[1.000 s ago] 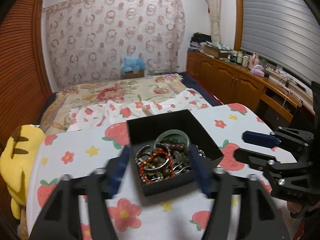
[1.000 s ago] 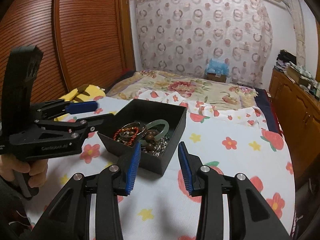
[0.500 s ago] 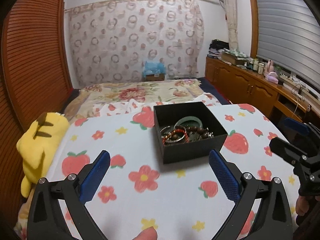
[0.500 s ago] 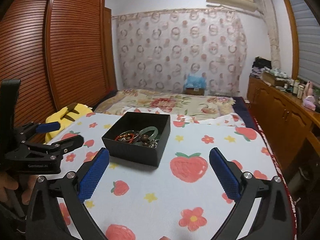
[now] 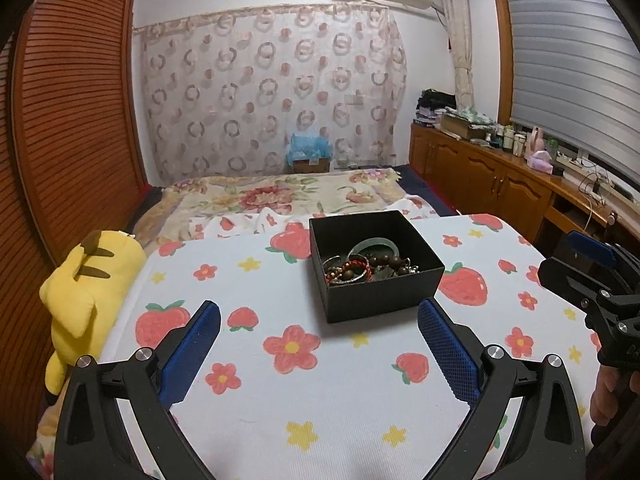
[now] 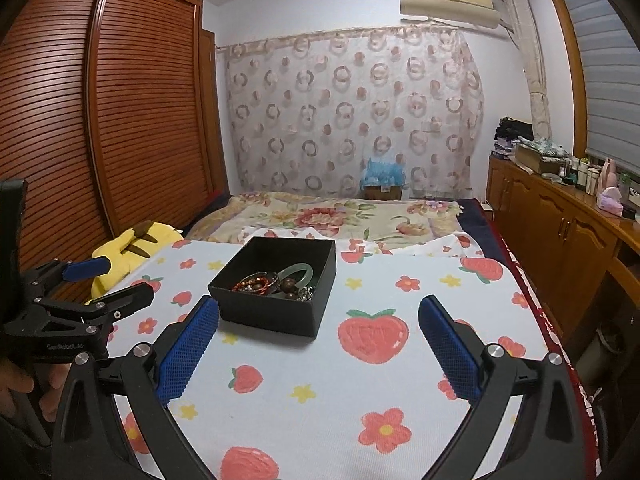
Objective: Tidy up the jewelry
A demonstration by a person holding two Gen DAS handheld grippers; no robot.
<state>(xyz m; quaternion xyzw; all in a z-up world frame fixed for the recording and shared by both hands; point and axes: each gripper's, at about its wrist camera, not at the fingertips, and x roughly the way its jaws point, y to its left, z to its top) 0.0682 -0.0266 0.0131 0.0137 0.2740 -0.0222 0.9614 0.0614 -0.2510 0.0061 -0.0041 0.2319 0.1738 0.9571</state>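
A black open box stands on the strawberry-print cloth. It holds a pile of jewelry: a pale green bangle, brown bead bracelets, a red bead bracelet and silver pieces. The box shows in the right wrist view too, with the jewelry inside. My left gripper is open and empty, held back from the box's near side. My right gripper is open and empty, to the right of the box. Each gripper appears at the edge of the other's view.
A yellow plush toy lies at the cloth's left edge. A floral bed lies behind. A wooden slatted wardrobe is on the left, and a wooden cabinet with bottles runs along the right.
Both grippers have pulled back and up from the box, and both have opened wide. The jewelry stays in the box.
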